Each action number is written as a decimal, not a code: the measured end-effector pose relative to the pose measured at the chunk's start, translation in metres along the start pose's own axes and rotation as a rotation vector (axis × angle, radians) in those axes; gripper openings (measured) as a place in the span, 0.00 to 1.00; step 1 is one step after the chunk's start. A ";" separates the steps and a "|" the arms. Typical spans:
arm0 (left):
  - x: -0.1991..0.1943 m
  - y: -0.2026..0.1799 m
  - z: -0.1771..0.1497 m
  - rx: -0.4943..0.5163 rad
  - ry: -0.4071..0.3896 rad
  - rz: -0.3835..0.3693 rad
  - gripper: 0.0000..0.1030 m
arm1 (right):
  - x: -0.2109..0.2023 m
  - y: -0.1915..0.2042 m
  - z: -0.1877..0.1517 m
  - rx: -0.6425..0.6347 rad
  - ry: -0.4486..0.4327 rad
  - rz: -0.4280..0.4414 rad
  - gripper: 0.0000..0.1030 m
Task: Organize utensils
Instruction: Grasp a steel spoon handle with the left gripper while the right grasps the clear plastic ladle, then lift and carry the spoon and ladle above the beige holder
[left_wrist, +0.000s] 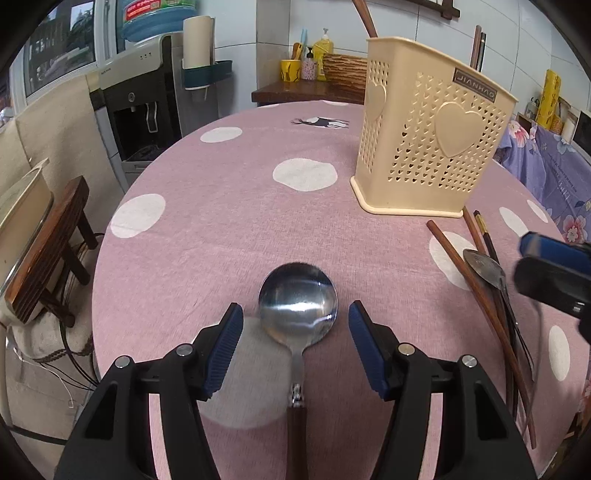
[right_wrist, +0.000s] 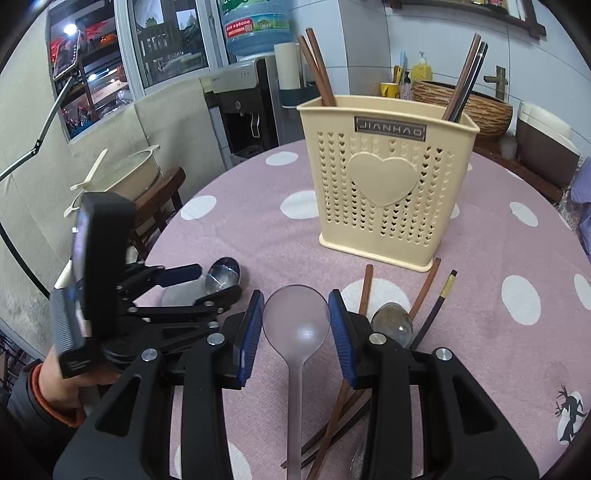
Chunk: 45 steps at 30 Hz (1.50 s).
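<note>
The left gripper stood wide, its pads clear of the steel spoon lying between them on the pink tablecloth, low in the frame. The right gripper was narrower, its pads pressed against the bowl of a translucent plastic spoon. The cream utensil holder stood upright at upper centre, chopsticks lying just before it

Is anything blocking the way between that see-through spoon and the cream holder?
Nothing visible does. The frosted spoon sits between the right gripper pads, and bare pink tablecloth lies ahead up to the holder. Loose chopsticks lie off to the right, and the holder's top is open between its chopsticks.
</note>
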<state>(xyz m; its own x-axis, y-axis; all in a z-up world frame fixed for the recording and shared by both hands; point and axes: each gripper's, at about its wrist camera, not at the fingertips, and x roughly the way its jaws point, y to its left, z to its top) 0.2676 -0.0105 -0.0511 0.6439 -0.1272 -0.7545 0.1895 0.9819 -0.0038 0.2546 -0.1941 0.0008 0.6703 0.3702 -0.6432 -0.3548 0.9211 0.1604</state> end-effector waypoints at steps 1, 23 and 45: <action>0.002 -0.001 0.001 0.005 0.006 0.003 0.58 | -0.002 0.001 0.000 -0.002 -0.004 -0.001 0.36; -0.046 -0.009 0.042 -0.008 -0.124 -0.099 0.46 | -0.032 -0.002 0.021 0.002 -0.095 -0.005 0.36; -0.094 -0.018 0.069 0.005 -0.267 -0.165 0.46 | -0.066 -0.007 0.045 0.026 -0.194 -0.005 0.36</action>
<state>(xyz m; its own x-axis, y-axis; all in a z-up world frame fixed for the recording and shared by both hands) 0.2544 -0.0263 0.0652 0.7760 -0.3175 -0.5450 0.3106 0.9444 -0.1078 0.2419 -0.2192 0.0757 0.7861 0.3800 -0.4876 -0.3363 0.9247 0.1785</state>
